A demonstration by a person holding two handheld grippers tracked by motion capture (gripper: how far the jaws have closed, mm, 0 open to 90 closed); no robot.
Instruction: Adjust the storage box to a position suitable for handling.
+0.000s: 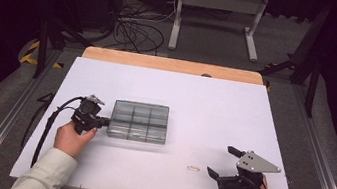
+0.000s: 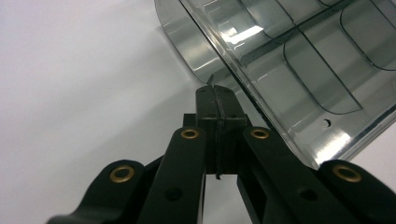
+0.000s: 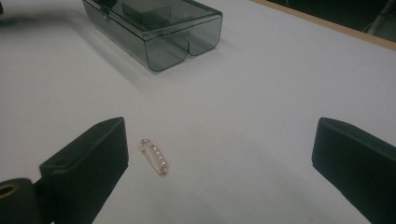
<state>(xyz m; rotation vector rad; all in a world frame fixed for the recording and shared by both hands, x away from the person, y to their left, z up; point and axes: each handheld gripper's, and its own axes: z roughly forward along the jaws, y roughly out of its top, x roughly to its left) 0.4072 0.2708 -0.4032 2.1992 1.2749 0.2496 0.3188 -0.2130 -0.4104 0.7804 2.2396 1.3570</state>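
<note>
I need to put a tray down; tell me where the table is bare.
Widest free stretch: the white table from the compartment box across to the right edge, back to the wooden strip. Crowded: left gripper at the box; small pin by the right gripper.

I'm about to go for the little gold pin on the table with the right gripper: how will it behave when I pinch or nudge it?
The pin lies flat and thin, so wide pads may struggle to get under it. It looks light and likely to skid on the smooth white table. As a thin wire loop with tiny beads, it may bend if squeezed hard.
</note>
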